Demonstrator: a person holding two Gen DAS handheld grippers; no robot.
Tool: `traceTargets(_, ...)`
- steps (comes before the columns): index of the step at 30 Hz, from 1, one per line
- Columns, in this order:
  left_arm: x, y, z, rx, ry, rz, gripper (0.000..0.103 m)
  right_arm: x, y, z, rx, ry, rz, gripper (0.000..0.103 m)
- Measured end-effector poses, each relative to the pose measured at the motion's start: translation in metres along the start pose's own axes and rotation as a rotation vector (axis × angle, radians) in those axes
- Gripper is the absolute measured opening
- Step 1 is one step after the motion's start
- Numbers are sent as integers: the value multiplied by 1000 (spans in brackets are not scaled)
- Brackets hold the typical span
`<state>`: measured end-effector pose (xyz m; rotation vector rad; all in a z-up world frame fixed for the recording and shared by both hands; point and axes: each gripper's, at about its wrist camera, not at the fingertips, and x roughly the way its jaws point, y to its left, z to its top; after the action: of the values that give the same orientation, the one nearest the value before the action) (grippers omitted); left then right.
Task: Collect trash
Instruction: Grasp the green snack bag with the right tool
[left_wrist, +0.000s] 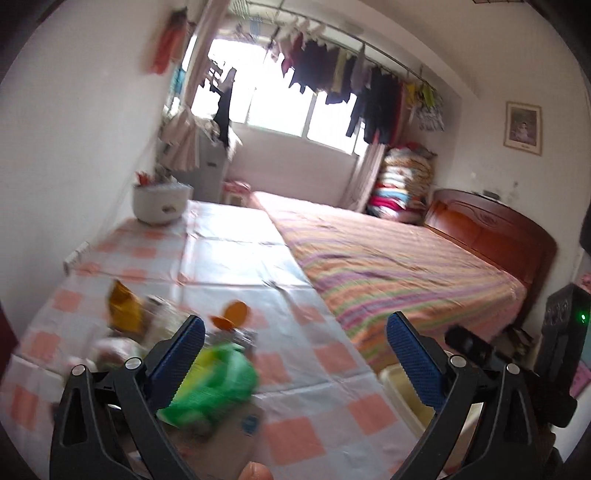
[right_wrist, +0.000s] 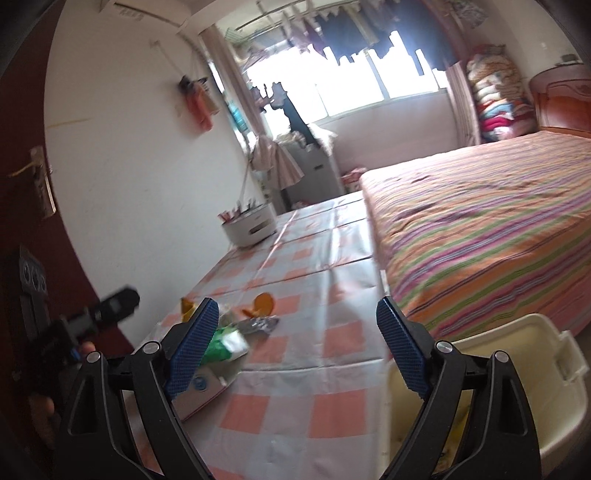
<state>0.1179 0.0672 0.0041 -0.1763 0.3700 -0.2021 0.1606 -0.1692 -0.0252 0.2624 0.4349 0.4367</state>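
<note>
The left tool (left_wrist: 295, 345) has its blue pads spread wide with nothing pinched between them. The right tool (right_wrist: 297, 334) is also spread wide and empty. Both hang above the near end of the counter (left_wrist: 229, 251), which has a pink and white checked cloth. The trash lies on this end in a loose group: a green bag (left_wrist: 218, 384) just beside the left finger of the left tool, a yellow wrapper (left_wrist: 123, 308) further left, orange peel (left_wrist: 231, 315) behind the bag, and a crumpled silver foil (right_wrist: 258, 325), which touches the bag. A cream bin (right_wrist: 524, 373) stands below the counter edge on the right, next to the striped bed (right_wrist: 487, 229). A white pot (left_wrist: 159, 203) stands at the far side of the counter
</note>
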Motion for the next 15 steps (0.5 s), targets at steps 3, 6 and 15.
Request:
traceTargets(3, -6, 25, 11, 18, 1, 90, 96, 17, 17, -7, -26, 57, 46, 86)
traceTargets(6, -6, 54, 18, 20, 57, 172, 96, 37, 39, -17, -50, 118, 93, 86)
traceTargets(15, -25, 127, 18, -75, 89, 270, 96, 93, 67, -30, 6, 296, 252, 86)
